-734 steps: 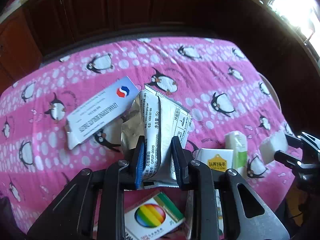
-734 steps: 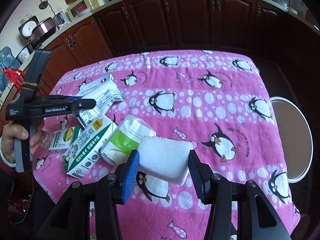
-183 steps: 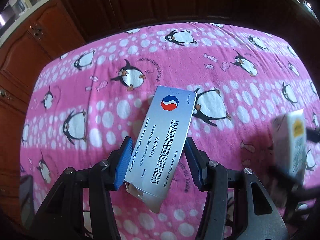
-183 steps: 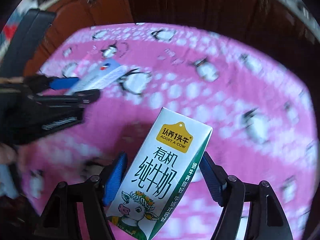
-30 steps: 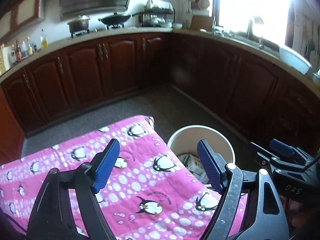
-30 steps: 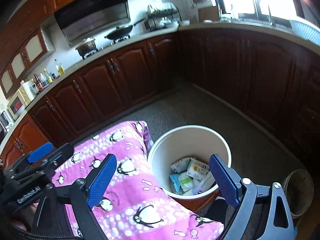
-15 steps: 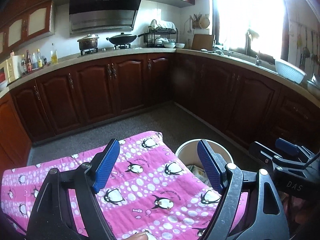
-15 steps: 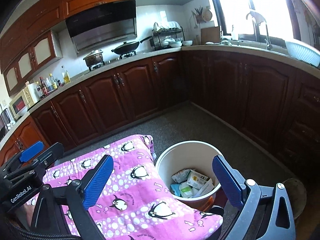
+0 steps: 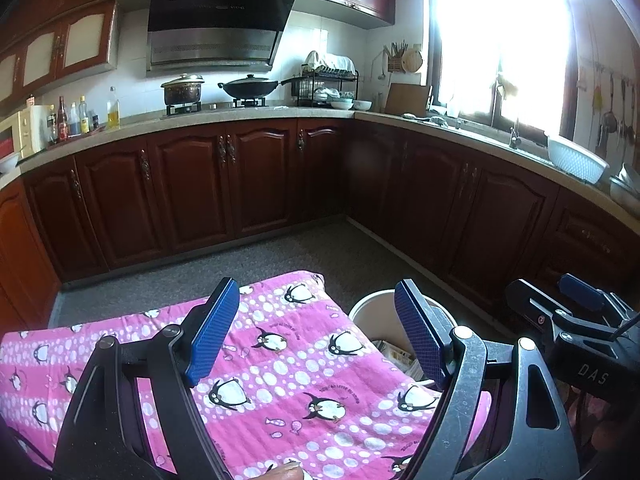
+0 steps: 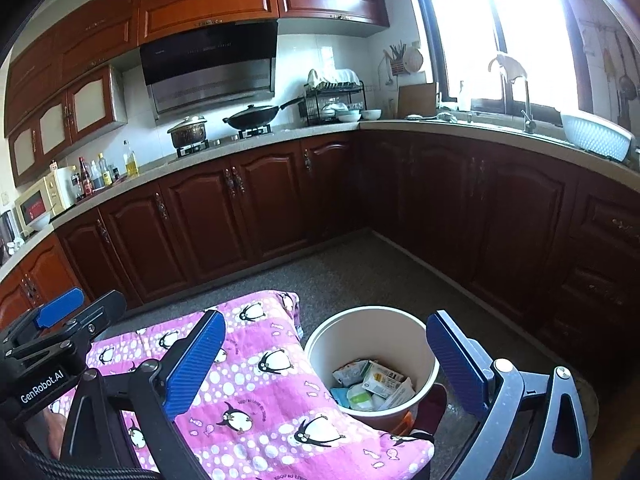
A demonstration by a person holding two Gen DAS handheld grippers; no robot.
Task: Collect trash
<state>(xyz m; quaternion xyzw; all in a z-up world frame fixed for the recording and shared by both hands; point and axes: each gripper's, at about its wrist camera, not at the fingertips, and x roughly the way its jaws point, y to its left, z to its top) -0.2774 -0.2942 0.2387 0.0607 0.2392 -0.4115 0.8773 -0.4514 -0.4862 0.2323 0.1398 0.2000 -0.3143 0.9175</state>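
Note:
A white bin [image 10: 372,332] stands on the floor at the right end of the table, with several cartons and wrappers [image 10: 370,384] inside. It also shows in the left wrist view [image 9: 374,312], partly behind my finger. My left gripper [image 9: 316,336] is open and empty, raised above the pink penguin cloth [image 9: 280,364]. My right gripper [image 10: 326,360] is open and empty, raised above the cloth [image 10: 248,396] and the bin. No trash shows on the visible part of the cloth.
Dark wooden kitchen cabinets [image 10: 240,216] line the back and right walls, with a grey floor [image 10: 360,272] between them and the table. A stove with pots [image 9: 220,92], bottles and a bright window are on the counter level.
Both grippers have risen and tilted upward, so more of the kitchen shows and the table and bin sit lower in view. Both stay open and empty.

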